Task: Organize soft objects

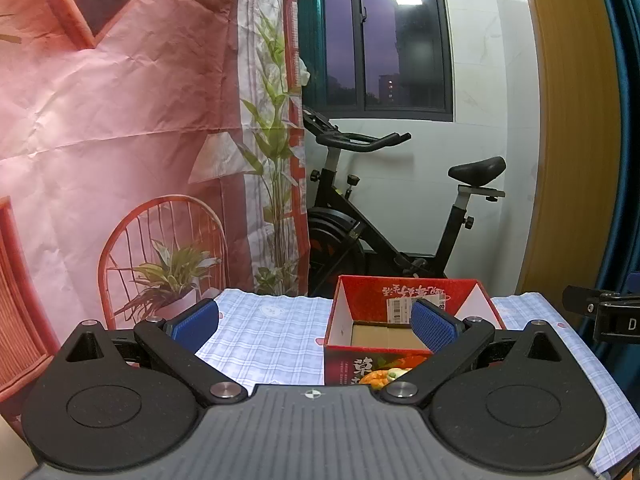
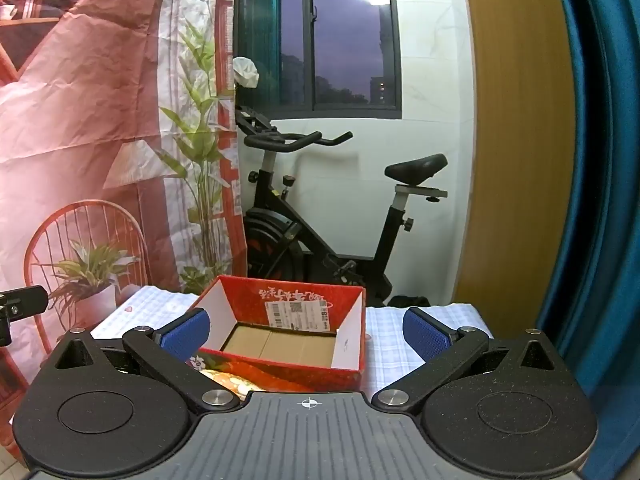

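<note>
In the left wrist view, the left gripper point(image 1: 316, 326) fills the bottom of the frame, jaws spread wide and grasping nothing; the open red box point(image 1: 404, 320) sits lower right of centre on the checked tablecloth point(image 1: 264, 336), its cardboard floor bare. In the right wrist view, the right gripper point(image 2: 306, 334) is likewise released and empty, with the red box point(image 2: 288, 332) at lower centre between its blue pads point(image 2: 426, 338).

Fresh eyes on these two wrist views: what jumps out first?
The open red cardboard box on the blue-checked tablecloth grabs attention; what shows of its brown bottom is bare. Behind the table a black exercise bike stands under a dark window, with a creased pink printed backdrop to the left. Both the left gripper and right gripper hang wide open, holding nothing.
</note>
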The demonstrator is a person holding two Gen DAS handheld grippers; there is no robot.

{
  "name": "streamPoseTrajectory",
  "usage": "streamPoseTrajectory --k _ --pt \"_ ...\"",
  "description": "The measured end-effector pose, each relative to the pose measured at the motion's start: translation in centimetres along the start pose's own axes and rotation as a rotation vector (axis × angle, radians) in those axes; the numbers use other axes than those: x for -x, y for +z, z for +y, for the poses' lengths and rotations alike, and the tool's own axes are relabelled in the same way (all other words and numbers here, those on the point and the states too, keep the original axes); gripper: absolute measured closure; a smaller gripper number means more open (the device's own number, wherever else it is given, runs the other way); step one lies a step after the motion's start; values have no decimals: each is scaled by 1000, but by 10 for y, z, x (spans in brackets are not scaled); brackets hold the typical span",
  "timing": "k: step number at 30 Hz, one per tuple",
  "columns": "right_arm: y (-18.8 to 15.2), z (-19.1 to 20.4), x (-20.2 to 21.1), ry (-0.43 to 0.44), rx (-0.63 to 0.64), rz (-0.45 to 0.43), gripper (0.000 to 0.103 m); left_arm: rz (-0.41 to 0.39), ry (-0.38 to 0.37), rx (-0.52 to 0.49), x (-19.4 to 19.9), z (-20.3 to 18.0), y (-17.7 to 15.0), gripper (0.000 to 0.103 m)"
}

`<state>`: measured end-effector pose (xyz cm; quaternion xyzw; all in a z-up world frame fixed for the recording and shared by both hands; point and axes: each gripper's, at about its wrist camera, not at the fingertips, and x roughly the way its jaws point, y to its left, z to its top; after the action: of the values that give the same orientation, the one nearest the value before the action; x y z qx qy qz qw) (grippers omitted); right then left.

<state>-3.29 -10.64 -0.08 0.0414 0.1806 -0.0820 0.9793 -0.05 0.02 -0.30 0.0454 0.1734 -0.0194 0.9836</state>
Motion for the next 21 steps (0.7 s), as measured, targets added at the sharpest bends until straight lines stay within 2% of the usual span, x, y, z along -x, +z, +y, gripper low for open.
streamPoseTrajectory --k 21 --pt "-1 0 0 -5 -1 -1 0 1 7 9 2 0 2 0"
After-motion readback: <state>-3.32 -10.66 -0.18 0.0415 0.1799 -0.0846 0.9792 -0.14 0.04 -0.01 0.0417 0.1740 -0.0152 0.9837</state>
